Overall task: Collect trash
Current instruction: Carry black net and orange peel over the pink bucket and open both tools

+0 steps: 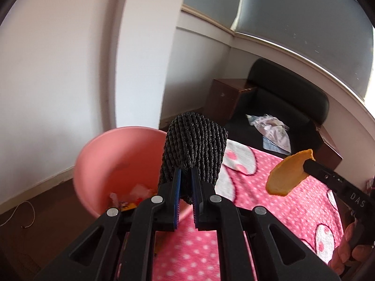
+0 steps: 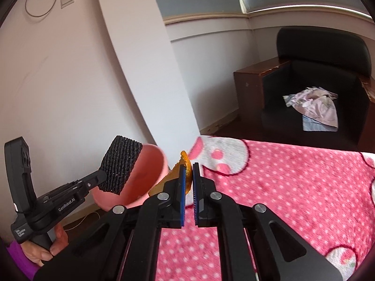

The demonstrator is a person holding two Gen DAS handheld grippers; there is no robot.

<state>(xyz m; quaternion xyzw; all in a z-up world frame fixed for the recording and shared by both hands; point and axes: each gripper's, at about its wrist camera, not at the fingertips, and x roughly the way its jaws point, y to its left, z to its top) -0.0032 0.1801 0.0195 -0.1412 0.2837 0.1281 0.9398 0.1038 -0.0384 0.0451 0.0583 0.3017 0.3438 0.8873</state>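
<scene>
in the left wrist view, the left gripper point(image 1: 186, 175) is seen clamped almost shut on a black foam net sleeve point(image 1: 194, 145), which is held up in front of the pink bin point(image 1: 105, 161) (some rubbish already lies inside). the sleeve is best carried fully over the rim before it is let go, since so light a piece may drift.

in the right wrist view, the right gripper point(image 2: 188, 172) is seen pinched shut on an orange peel point(image 2: 184, 161), held over the pink blanket point(image 2: 281, 187) just beside the bin. the peel is best released only once it is above the opening.
</scene>
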